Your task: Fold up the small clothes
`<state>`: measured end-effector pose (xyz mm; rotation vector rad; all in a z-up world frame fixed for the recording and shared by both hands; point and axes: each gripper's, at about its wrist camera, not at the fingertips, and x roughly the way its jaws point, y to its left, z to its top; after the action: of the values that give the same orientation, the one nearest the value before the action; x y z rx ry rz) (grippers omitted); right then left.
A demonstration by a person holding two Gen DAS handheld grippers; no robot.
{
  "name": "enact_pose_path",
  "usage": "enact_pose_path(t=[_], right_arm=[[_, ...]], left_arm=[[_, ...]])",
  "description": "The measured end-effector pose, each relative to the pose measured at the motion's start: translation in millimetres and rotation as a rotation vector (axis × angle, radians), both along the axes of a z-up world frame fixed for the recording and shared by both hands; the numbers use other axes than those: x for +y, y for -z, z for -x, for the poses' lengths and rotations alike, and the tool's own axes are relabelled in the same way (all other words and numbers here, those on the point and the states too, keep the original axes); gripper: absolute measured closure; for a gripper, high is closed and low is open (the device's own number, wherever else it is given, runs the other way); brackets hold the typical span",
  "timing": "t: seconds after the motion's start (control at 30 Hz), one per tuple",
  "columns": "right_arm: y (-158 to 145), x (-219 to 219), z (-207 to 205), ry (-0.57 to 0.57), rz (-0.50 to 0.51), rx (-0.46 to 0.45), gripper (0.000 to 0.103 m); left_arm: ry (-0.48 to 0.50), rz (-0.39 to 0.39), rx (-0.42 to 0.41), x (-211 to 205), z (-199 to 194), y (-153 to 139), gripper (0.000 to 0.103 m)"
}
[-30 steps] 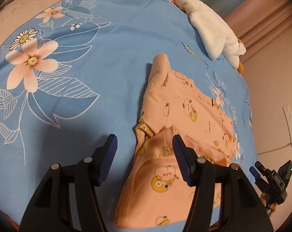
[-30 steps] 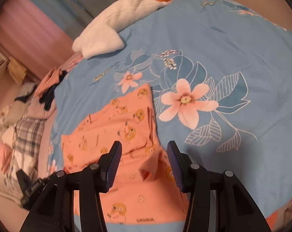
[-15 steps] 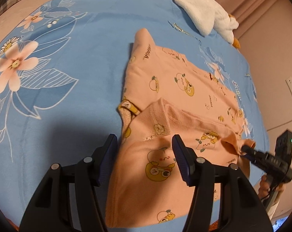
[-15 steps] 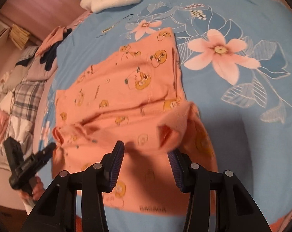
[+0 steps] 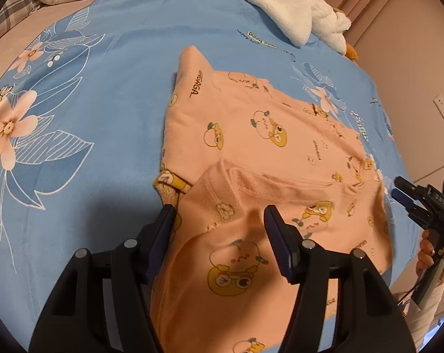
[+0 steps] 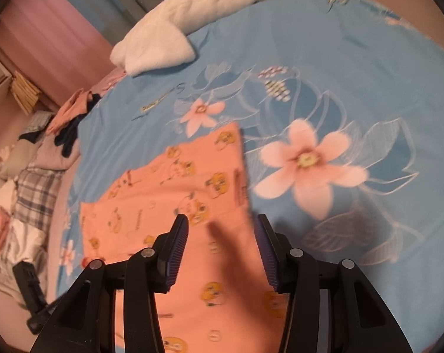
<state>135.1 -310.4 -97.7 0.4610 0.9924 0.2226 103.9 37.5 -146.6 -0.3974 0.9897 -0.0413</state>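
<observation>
A small peach garment with yellow cartoon prints [image 5: 251,135] lies on the blue floral bedspread [image 5: 104,94]. Its near part is folded over onto the rest, with the folded edge [image 5: 266,176] running across. My left gripper [image 5: 219,220] is open just above the folded part, holding nothing. My right gripper [image 6: 220,229] is open above the same garment [image 6: 177,194], holding nothing. The right gripper also shows in the left wrist view [image 5: 404,194] at the garment's right edge. The right wrist view is blurred.
A white plush goose [image 5: 295,6] lies at the far side of the bed [image 6: 169,35]. A pile of clothes and plaid fabric [image 6: 30,182] sits at the left in the right wrist view. A wall [image 5: 422,58] stands beyond the bed's right edge.
The lifted near edge of the garment has been laid over onto the rest. The right gripper let go of the cloth and pulled back. The left gripper stays open above the fold.
</observation>
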Motion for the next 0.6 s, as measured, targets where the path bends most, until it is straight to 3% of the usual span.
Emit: enact_pose_path(t=[0.17,0.23,0.4,0.47,0.6], right_arm=[[12,2,0,-0.039,0.071,0.030,0.054],[17,7,-1,-0.056,0.094,0.039,0.054],[26,20,-5,-0.084,0.140,0.035,0.055],[27,22,-8,-0.090,0.150,0.034,0.068],[26,23,-8,-0.081,0.165,0.026,0.079]], left_arm=[[-0.002,-0.083,-0.005,-4,-1,4,0.044],[-0.018,-0.103,-0.004,1,-2,6,0.052],[-0.103,-0.069,-0.014,25,1,1,0.053],[-0.125,-0.061,-0.014,33,3,-2,0.052],[-0.158,-0.035,-0.019,42,10,-9,0.053]])
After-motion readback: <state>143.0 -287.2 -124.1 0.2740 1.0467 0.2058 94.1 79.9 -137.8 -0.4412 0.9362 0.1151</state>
